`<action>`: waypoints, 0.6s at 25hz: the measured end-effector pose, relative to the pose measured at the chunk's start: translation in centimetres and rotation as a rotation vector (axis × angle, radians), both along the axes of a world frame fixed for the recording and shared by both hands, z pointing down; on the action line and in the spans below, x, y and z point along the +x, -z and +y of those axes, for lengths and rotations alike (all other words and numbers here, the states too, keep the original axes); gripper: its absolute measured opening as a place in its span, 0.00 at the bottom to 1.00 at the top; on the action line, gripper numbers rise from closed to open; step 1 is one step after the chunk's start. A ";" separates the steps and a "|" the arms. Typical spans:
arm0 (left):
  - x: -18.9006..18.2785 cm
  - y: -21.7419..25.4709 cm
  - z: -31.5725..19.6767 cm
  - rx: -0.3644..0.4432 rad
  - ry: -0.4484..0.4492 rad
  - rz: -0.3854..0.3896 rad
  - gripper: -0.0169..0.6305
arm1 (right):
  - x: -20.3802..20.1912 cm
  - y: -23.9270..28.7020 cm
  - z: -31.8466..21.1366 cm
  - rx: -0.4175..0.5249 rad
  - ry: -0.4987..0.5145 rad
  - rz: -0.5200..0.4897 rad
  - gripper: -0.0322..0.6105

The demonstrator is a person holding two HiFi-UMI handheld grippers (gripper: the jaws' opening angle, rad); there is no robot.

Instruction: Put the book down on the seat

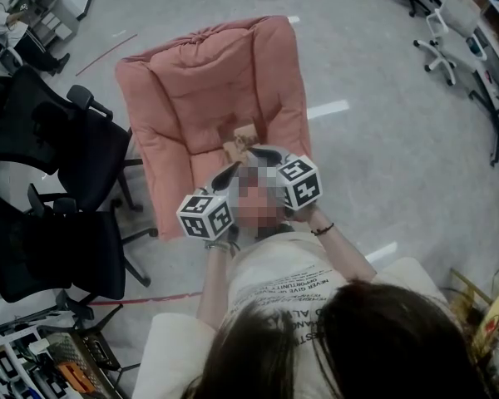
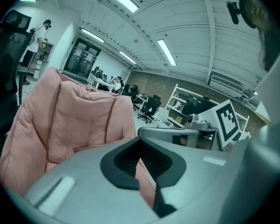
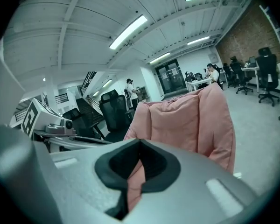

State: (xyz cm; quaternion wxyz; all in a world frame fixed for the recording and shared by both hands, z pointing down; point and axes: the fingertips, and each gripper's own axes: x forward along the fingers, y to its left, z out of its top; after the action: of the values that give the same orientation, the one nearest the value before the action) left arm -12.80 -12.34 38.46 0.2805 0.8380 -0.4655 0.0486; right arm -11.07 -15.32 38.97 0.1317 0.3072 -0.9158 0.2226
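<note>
Slippage looks like the main risk: the book (image 1: 242, 137) lies on the cushion of the pink seat (image 1: 191, 98), just beyond the tips of the left tool (image 1: 230, 171) and the right tool (image 1: 260, 150). The soft, sloping padding may let it slide, and a careless sweep of either tool could knock it off. Both tools have their jaws closed on nothing, with only pink cushion showing past them. Black office chairs (image 1: 50, 140) crowd the seat's left side, but nothing stands between the tools and the book.

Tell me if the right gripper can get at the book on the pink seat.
Probably yes: the book lies uncovered on the seat just ahead of the right gripper, nothing between them, though its shut jaws would need to open first.
</note>
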 end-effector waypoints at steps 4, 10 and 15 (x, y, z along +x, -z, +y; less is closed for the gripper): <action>0.5 0.2 0.0 0.017 -0.008 -0.009 0.03 | 0.0 0.4 0.1 0.007 0.017 -0.006 0.05; 0.5 0.2 -0.1 0.023 -0.001 -0.010 0.03 | -0.1 0.3 0.2 0.025 0.047 0.005 0.05; 0.3 0.1 0.1 0.016 0.002 -0.009 0.03 | -0.2 0.3 0.3 0.022 0.052 0.000 0.05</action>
State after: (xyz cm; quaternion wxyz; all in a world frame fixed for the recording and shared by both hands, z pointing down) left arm -12.47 -12.26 38.40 0.2717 0.8396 -0.4679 0.0485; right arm -11.29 -15.04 38.63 0.1339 0.2847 -0.9259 0.2093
